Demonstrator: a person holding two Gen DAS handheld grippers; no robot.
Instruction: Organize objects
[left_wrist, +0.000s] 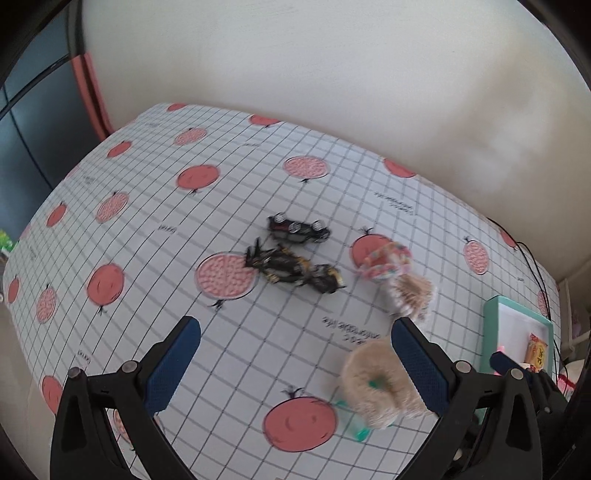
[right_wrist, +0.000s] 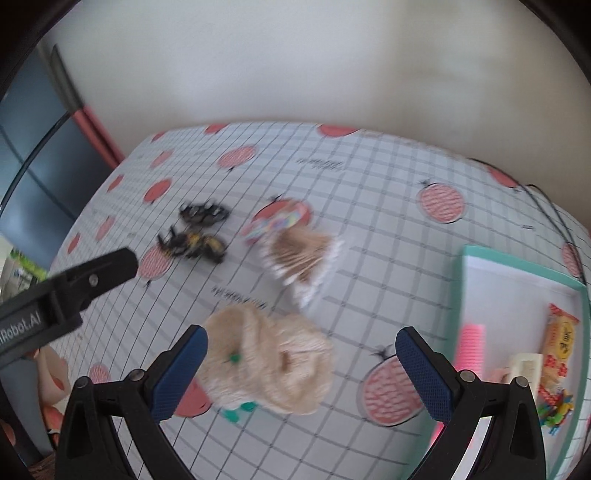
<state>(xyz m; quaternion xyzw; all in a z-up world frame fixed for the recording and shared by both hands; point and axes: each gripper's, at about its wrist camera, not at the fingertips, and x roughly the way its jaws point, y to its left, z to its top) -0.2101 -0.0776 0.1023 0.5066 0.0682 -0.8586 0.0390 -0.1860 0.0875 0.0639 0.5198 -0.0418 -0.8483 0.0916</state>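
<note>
Beige fluffy scrunchie (right_wrist: 266, 363) is seen lying on the tablecloth (right_wrist: 369, 229); right gripper (right_wrist: 301, 373) is held spread above it, empty; left gripper (left_wrist: 295, 363) likewise spread.

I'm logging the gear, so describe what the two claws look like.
Both claws, left and right, match: black plastic frames with silver rivets, and two fingers faced with dark blue textured pads. The right view shows white lettering ending "Robot.AI" on the left one's side. No cables or sleeves visible.

left wrist: high, oblique over tablecloth (left_wrist: 258, 177) | right wrist: nearer | shared: beige plush (left_wrist: 376, 384)
</note>
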